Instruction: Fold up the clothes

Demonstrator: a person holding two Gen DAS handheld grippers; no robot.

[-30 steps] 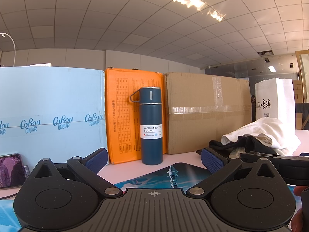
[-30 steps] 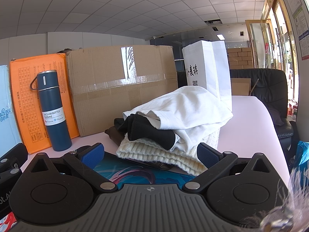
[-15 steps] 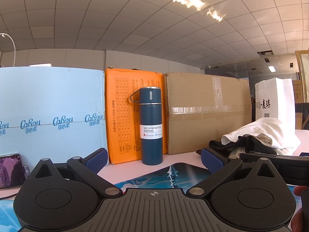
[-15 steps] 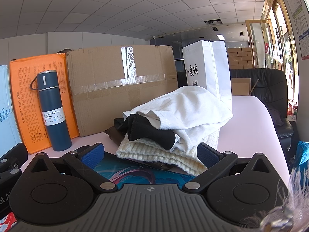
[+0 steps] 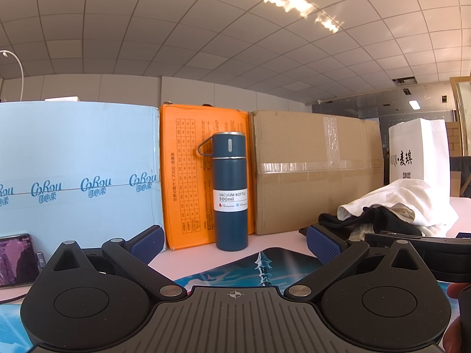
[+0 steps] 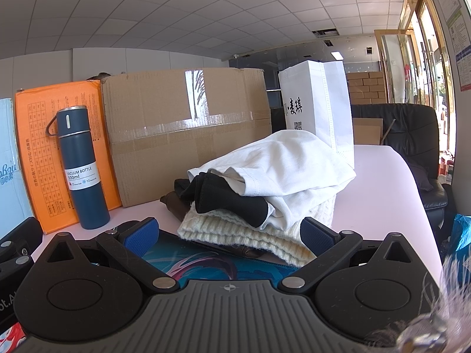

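Observation:
A heap of clothes (image 6: 273, 182) lies on the white table: a white shirt (image 6: 294, 161) on top, a black garment (image 6: 223, 200) under it, a cream knit (image 6: 235, 229) at the bottom. My right gripper (image 6: 229, 235) is open just in front of the heap, nothing between its blue pads. In the left wrist view the same heap (image 5: 397, 209) sits at the right. My left gripper (image 5: 235, 242) is open and empty, facing the blue vacuum bottle (image 5: 231, 191). The right gripper's body (image 5: 418, 247) shows at the right edge there.
A light blue box (image 5: 76, 170), an orange box (image 5: 188, 182) and a cardboard box (image 5: 315, 170) line the back. A white paper bag (image 6: 318, 103) stands behind the heap. A blue printed mat (image 5: 265, 264) lies under the grippers. A phone (image 5: 14, 259) rests at the left. A black chair (image 6: 412, 135) stands beyond the table.

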